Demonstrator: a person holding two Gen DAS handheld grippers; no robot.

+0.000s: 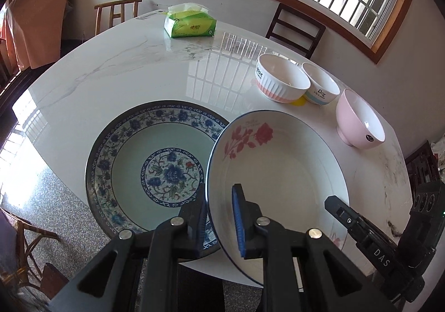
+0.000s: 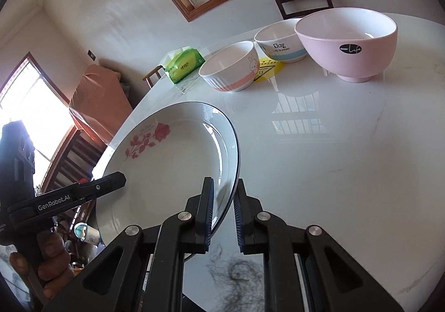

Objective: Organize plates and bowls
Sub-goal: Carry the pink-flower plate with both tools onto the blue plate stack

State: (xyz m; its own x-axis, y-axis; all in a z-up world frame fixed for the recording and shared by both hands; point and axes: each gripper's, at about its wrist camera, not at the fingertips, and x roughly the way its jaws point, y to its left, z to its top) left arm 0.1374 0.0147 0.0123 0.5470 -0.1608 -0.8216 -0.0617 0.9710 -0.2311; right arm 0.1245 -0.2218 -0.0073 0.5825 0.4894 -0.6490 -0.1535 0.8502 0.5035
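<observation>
Gripping the rose plate (image 1: 278,170) from both sides, I have my left gripper (image 1: 219,220) clamped on its left rim and my right gripper (image 2: 224,214) closed on its right rim. It hangs tilted above the table (image 1: 139,67), overlapping the blue floral plate (image 1: 155,167) on its left. Further right stand the ribbed bowl (image 1: 281,78), the Dog bowl (image 1: 321,86) and the pink bowl (image 1: 360,120).

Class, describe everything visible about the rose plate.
The rose plate is a white, glossy, ceramic-looking deep dish with a thin dark blue rim line and a red rose print. It is tilted, its edge overlapping the blue floral plate. The left gripper and right gripper each pinch its rim on opposite sides.
</observation>
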